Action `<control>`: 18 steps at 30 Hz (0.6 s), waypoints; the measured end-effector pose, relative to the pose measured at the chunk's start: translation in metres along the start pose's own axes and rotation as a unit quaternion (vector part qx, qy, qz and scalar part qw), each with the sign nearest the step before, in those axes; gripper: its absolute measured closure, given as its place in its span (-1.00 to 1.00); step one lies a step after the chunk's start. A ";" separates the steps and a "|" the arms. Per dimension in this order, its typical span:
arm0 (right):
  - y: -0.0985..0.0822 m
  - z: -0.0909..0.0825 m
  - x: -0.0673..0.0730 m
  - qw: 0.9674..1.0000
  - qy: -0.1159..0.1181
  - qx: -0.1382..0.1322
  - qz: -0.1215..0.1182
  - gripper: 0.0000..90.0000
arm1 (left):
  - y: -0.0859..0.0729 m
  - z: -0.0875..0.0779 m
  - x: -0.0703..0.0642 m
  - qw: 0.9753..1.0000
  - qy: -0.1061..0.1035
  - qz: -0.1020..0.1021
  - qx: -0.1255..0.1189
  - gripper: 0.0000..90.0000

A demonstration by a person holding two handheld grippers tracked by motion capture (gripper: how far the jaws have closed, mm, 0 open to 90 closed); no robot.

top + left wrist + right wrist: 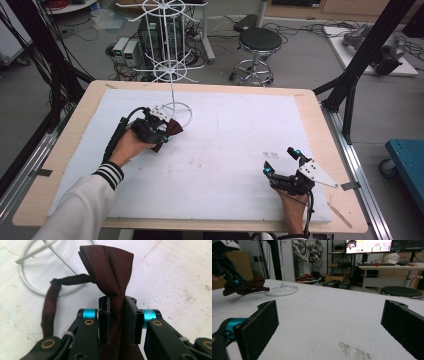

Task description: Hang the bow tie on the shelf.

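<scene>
The dark red bow tie (110, 272) sits at the far left of the white-covered counter (225, 150), pinched at its knot between the closed jaws of the left tongs (117, 315). Its strap (53, 300) loops out to the left over the round wire base of a white wire rack (172, 65) just beyond. The right tongs (282, 162) rest well apart at the near right, jaws spread wide with nothing between them.

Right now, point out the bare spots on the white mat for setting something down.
The white mat is bare between the left tool and the right tool, and along its far right. It is crowded at far left: bow tie beside the wire stand's ring.
</scene>
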State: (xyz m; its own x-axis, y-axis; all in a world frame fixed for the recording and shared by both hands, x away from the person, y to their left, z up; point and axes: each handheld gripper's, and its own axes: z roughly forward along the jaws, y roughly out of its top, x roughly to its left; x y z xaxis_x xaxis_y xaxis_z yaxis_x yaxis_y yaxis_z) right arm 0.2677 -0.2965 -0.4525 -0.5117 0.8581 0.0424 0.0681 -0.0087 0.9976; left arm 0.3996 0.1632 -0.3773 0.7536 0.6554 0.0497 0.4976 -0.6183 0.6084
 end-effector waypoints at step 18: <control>0.000 0.000 0.001 1.000 0.000 0.002 -0.001 -0.99 | -0.013 -0.047 0.003 0.995 -0.010 -0.014 -0.095 0.67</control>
State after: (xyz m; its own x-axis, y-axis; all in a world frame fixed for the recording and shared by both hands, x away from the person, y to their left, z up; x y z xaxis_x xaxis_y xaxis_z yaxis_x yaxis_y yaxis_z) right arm 0.2669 -0.2958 -0.4524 -0.5118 0.8581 0.0407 0.0709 -0.0051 0.9975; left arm 0.3751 0.1939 -0.3482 0.7497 0.6616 0.0167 0.4292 -0.5052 0.7487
